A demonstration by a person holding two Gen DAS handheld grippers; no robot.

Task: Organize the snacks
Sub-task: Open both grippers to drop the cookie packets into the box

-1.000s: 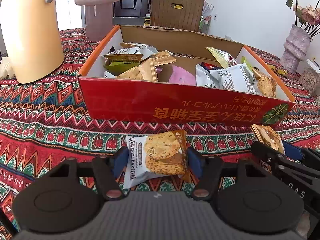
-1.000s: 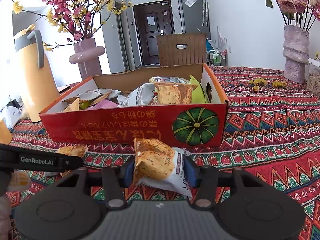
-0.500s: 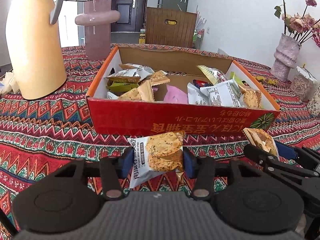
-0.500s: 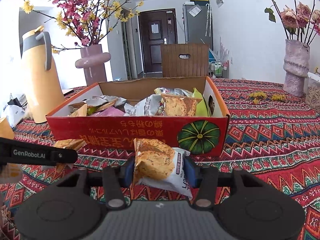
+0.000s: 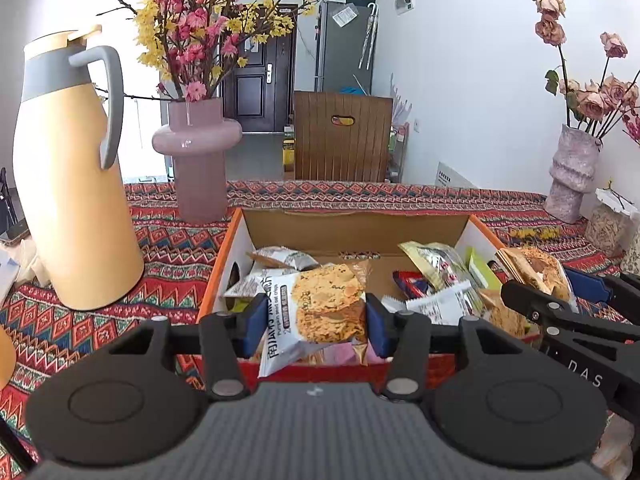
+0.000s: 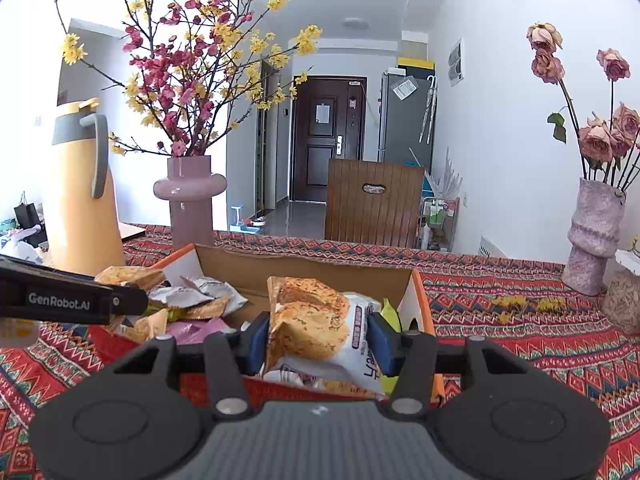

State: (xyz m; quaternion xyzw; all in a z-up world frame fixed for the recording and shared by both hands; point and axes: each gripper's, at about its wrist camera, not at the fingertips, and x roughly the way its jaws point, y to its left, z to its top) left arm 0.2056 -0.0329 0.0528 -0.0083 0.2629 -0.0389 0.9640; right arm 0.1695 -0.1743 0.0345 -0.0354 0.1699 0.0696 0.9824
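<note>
Both cracker packets (image 5: 320, 312) (image 6: 316, 332), a second ago low before the red box (image 5: 224, 264), now hang over its snacks, one pinched in each gripper (image 5: 316, 322) (image 6: 316, 338); dropping them in looks next.

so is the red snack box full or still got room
Partly full: packets cover much of the red box, but bare cardboard floor still shows near its back wall.

"GenRobot.AI" on the left hand-held gripper (image 6: 316, 344) arm; "DAS" (partly cut off) on the right hand-held gripper (image 5: 536, 280).
</note>
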